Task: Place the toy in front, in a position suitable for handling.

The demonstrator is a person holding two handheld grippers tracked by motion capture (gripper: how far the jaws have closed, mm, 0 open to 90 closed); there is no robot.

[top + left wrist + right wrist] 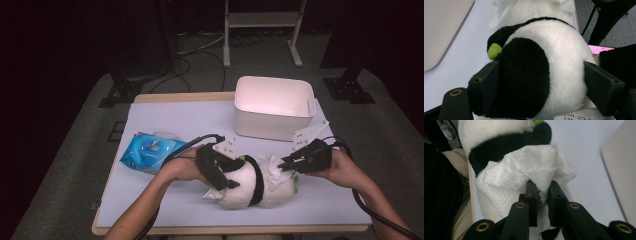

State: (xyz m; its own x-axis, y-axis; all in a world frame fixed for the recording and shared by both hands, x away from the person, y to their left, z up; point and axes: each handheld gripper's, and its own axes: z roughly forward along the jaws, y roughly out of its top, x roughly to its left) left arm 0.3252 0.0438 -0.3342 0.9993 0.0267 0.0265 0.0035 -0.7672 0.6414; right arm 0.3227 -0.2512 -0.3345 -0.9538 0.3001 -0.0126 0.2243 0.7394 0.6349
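Wiping down a plush panda (pixel 250 185) lying near the front edge of the desk (pixel 165 117), w/ a white wipe (pixel 529 167) pressed on it. Left gripper (pixel 541 82) is clamped wide round the panda's body, jaws sunk into the fur; right gripper (pixel 541 192) is pinched tight on the wipe. Panda looks light, soft & squashy, so a hold across the middle suits. Wipe's limp, thin; grip a bunched fold. Wipes pack (pixel 150 152) at left edge, white bin (pixel 274 107) at back.
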